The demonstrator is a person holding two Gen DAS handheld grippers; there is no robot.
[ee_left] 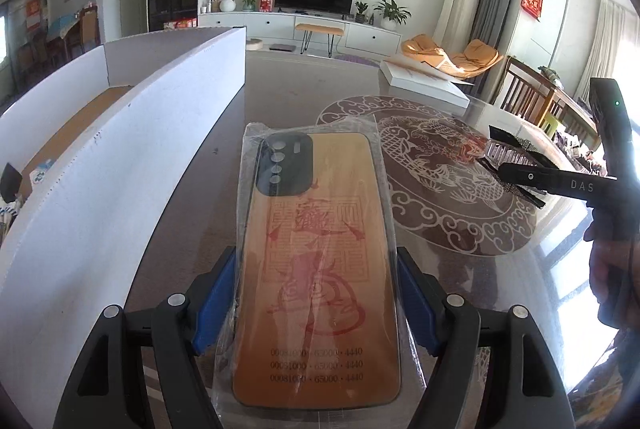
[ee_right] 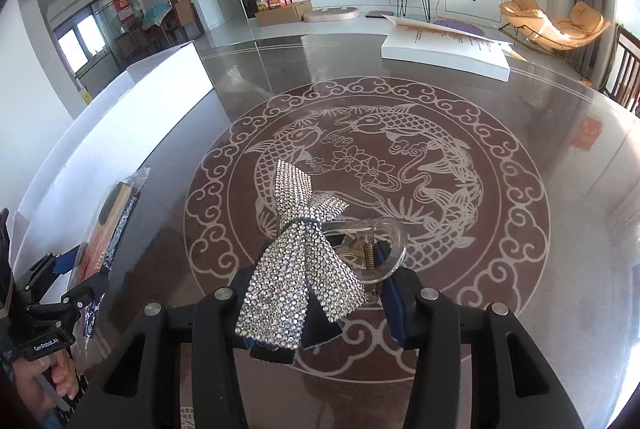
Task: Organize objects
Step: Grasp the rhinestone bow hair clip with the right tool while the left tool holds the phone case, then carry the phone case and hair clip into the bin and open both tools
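The left gripper [ee_left: 316,293] is clenched on a phone case [ee_left: 316,249] sealed in a clear plastic sleeve, its 2 blue pads pressing the long edges near the lower half. The case is held flat above the glass table [ee_left: 460,269], just beside the open white cardboard box [ee_left: 132,157] on the left. It looks light and stiff, but the loose, glossy wrap is likely slippery, so squeezing across the rigid edges seems the safest hold.

The right gripper [ee_right: 316,293] is closed on a rhinestone bow hair clip [ee_right: 298,269] over the table's fish medallion. The bow is soft and floppy; the clear spring clip [ee_right: 372,249] behind it is the firmer part to take.
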